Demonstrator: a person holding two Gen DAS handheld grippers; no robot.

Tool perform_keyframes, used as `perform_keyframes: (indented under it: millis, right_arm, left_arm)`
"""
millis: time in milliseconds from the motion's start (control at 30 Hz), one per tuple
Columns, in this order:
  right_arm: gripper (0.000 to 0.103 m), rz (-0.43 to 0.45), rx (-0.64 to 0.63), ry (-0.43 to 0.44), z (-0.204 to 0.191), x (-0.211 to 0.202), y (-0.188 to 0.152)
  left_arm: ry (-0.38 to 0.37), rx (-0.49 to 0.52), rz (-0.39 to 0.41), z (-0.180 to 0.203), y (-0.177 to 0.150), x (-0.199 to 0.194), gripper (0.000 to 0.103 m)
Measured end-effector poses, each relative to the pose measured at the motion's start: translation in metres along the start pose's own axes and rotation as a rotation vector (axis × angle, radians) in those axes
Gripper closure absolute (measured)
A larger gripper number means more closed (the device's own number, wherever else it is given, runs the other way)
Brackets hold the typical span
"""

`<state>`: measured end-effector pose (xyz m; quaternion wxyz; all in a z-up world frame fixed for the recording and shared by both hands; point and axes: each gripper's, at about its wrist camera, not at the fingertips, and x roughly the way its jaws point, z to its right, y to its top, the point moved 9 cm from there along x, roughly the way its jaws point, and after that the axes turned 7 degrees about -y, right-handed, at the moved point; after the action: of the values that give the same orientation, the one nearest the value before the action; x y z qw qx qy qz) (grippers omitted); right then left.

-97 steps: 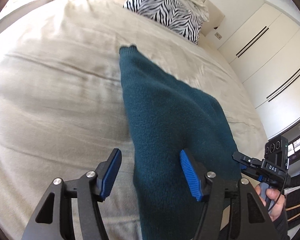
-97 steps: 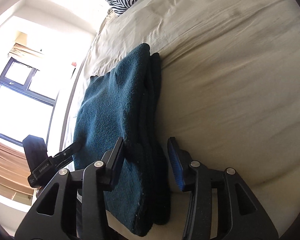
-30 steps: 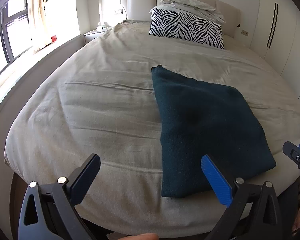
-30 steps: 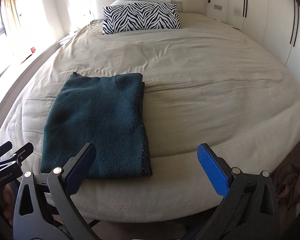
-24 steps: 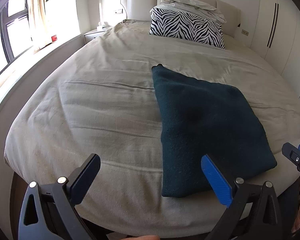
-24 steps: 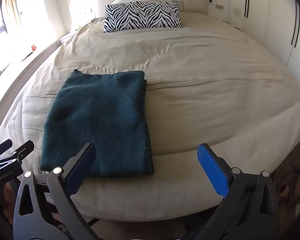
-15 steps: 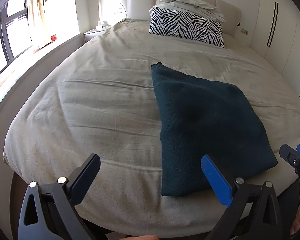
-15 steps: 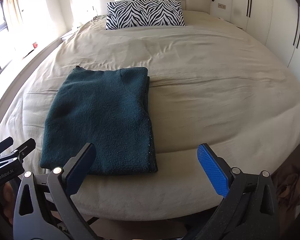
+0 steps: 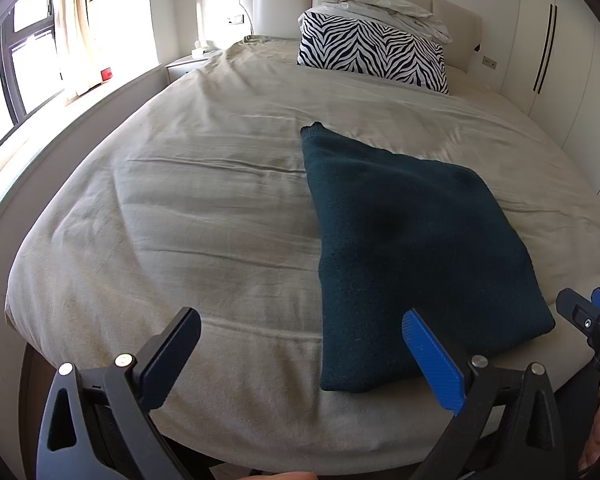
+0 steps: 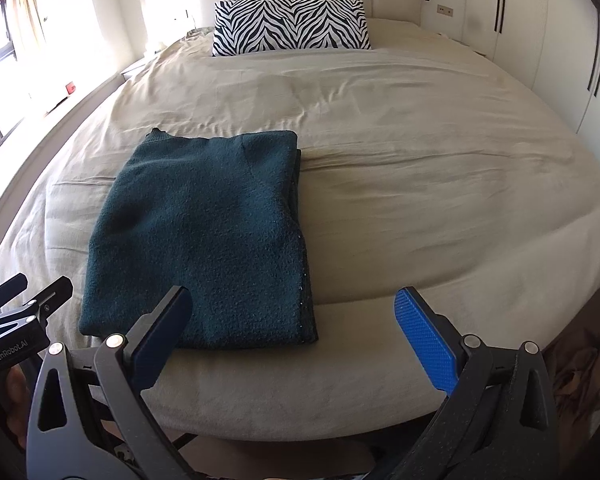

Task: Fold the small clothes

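A dark teal knit sweater (image 9: pixel 404 240) lies folded into a flat rectangle near the foot edge of the beige bed (image 9: pixel 204 208). It also shows in the right wrist view (image 10: pixel 204 236), left of centre. My left gripper (image 9: pixel 300 356) is open and empty, held back from the bed's foot edge, left of the sweater's near edge. My right gripper (image 10: pixel 296 336) is open and empty, held back off the foot edge by the sweater's near right corner. Each gripper shows at the edge of the other's view, the right one (image 9: pixel 592 320) and the left one (image 10: pixel 16 308).
A zebra-print pillow (image 9: pixel 372 54) with a crumpled white duvet (image 9: pixel 384 2) on top sits at the padded headboard. A window with curtains (image 9: pixel 72 28) is on the left. White wardrobe doors (image 10: pixel 548 40) line the right wall. A nightstand (image 9: pixel 184 66) stands by the headboard.
Both grippers let go of the sweater, opened wide and pulled back from the bed. In the last second they barely move and the sweater lies still.
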<state>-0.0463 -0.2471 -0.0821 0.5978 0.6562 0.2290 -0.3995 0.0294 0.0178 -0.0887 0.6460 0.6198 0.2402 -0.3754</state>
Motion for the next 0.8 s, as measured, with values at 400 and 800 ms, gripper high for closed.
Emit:
perform_keyframes:
  millis: [400, 800]
  right_arm:
    - [0.0, -0.001, -0.003, -0.001, -0.0033, 0.0004, -0.0018]
    - [0.0, -0.003, -0.006, 0.001, -0.0035, 0.0013, -0.0029]
  left_arm:
    - [0.0, 0.0, 0.0, 0.0001, 0.0, 0.0005, 0.0]
    - [-0.001, 0.001, -0.001, 0.0, 0.0001, 0.0005, 0.0]
